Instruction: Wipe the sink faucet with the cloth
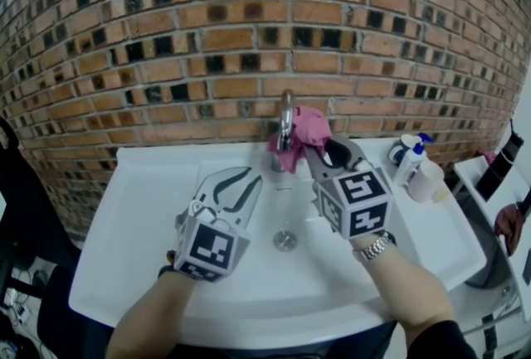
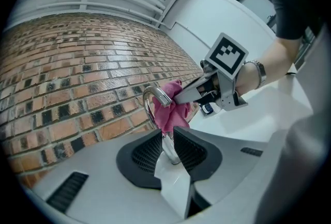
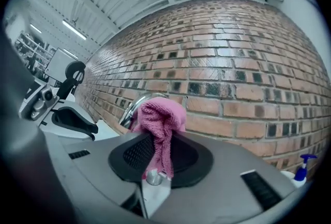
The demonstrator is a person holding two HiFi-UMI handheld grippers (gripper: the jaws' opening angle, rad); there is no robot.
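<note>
Head view: I see the white sink [image 1: 149, 225] against a brick wall [image 1: 249, 34], with the faucet [image 1: 286, 113] at its far middle. The pink cloth [image 1: 305, 127] is bunched against the faucet's right side, clenched in my right gripper [image 1: 323, 152]. My left gripper [image 1: 238, 181] hovers over the basin, left of the drain [image 1: 284, 240]. A soap bottle [image 1: 412, 160] stands far right.

Left gripper view: the jaws stand apart and released, with nothing between them and the faucet beyond the gap.

Right gripper view: the jaws pinch a hanging fold of the cloth, its bulk touching the spout.
</note>
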